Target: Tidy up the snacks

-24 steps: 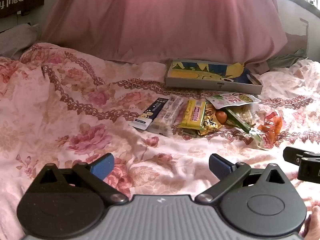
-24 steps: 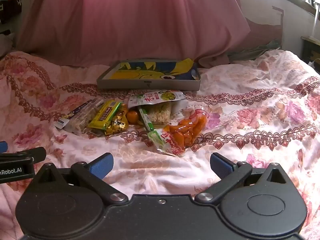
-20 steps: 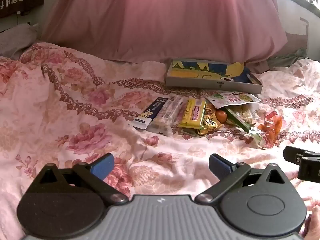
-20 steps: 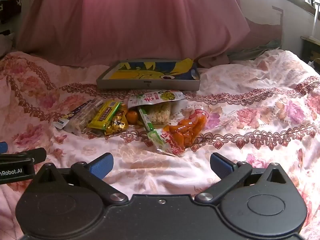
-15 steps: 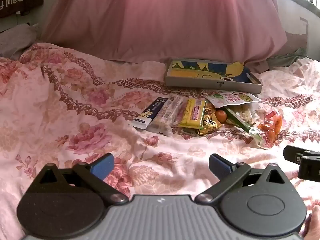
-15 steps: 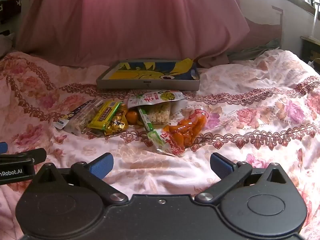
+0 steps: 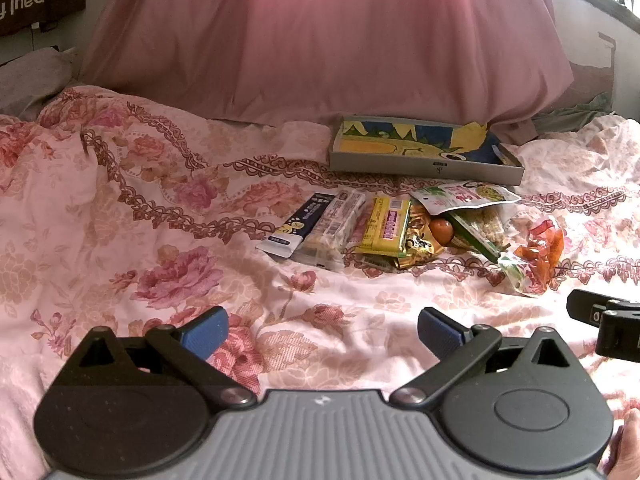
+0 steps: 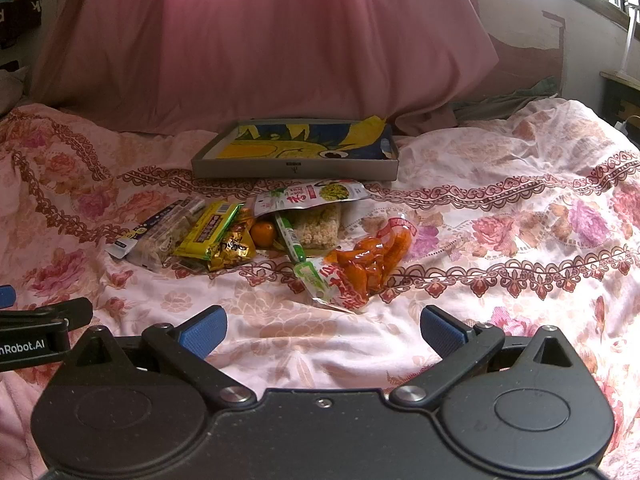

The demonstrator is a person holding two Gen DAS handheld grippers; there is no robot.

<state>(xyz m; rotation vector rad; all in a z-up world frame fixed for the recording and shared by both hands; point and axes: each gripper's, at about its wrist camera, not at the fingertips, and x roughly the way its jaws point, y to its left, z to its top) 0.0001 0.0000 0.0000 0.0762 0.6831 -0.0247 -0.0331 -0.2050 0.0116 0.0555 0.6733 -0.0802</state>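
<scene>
Several snack packets lie in a loose heap on the floral bedspread: a dark blue bar (image 7: pixel 298 224), a clear-wrapped bar (image 7: pixel 332 230), a yellow bar (image 7: pixel 386 226) (image 8: pixel 210 230), a gold wrapper (image 8: pixel 232 250), an orange ball (image 8: pixel 263 233), a green-and-white pouch (image 8: pixel 312 196) and an orange bag (image 8: pixel 370 260) (image 7: pixel 538 254). Behind them sits a shallow grey box (image 8: pixel 296 168) (image 7: pixel 424 166) with a yellow and blue lining. My left gripper (image 7: pixel 322 332) and my right gripper (image 8: pixel 322 330) both hover open over bare bedspread, short of the heap, nothing between their fingers.
A large pink pillow (image 8: pixel 260 40) rises behind the box. The bedspread (image 7: pixel 120 220) is rumpled. The other gripper's black body shows at the right edge (image 7: pixel 608 328) of the left wrist view and at the left edge (image 8: pixel 36 336) of the right wrist view.
</scene>
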